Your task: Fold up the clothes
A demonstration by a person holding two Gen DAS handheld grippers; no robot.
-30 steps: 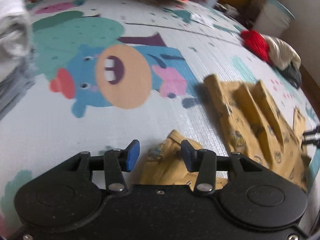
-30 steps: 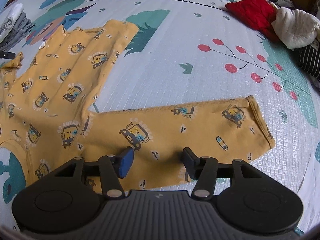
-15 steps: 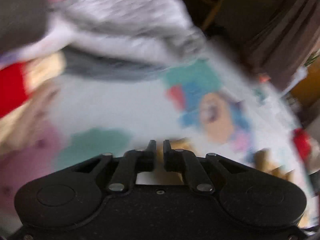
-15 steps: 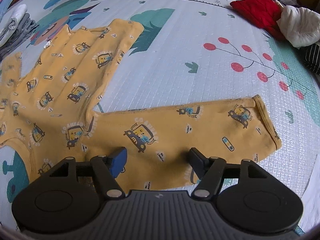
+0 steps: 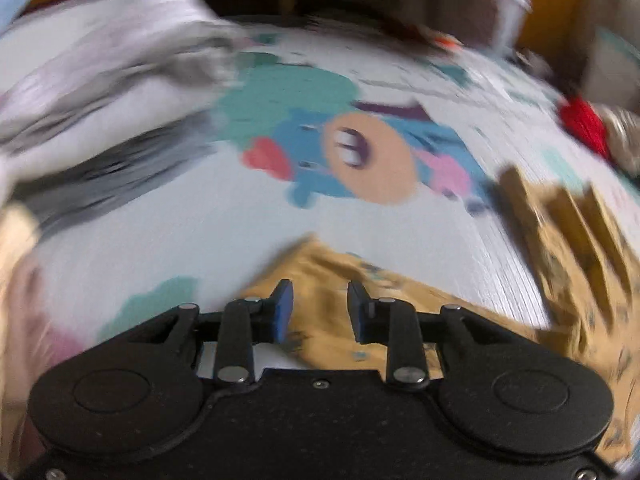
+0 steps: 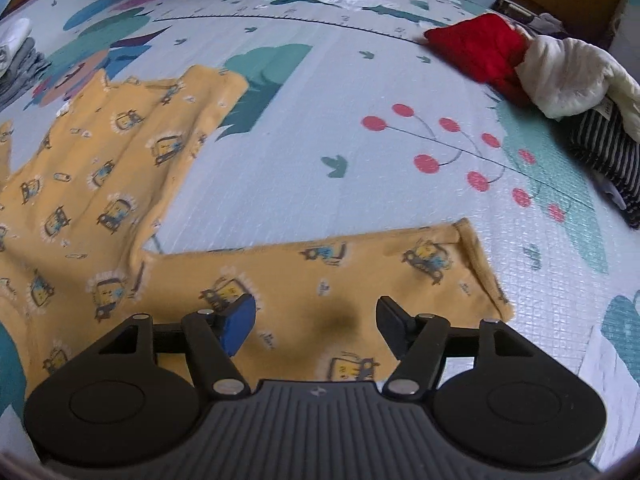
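A yellow long-sleeved shirt point(image 6: 100, 184) with small car prints lies spread flat on the play mat point(image 6: 320, 112). Its right sleeve point(image 6: 360, 264) stretches out sideways. My right gripper point(image 6: 316, 320) is open, low over that sleeve, its jaws wide apart and holding nothing. In the blurred left wrist view, my left gripper point(image 5: 320, 310) is open above the end of the other sleeve point(image 5: 320, 268), with the shirt body point(image 5: 572, 240) to the right.
A pile of folded white and grey clothes point(image 5: 100, 120) sits at the left; it also shows in the right wrist view point(image 6: 16, 56). A heap of red point(image 6: 476, 48), cream point(image 6: 572, 76) and striped point(image 6: 608, 152) clothes lies at the right. Furniture stands past the mat's far edge.
My left gripper shut half a second ago while swinging toward the folded pile; it has since opened and swung back over the sleeve end. My right gripper's jaws have opened wider over the right sleeve.
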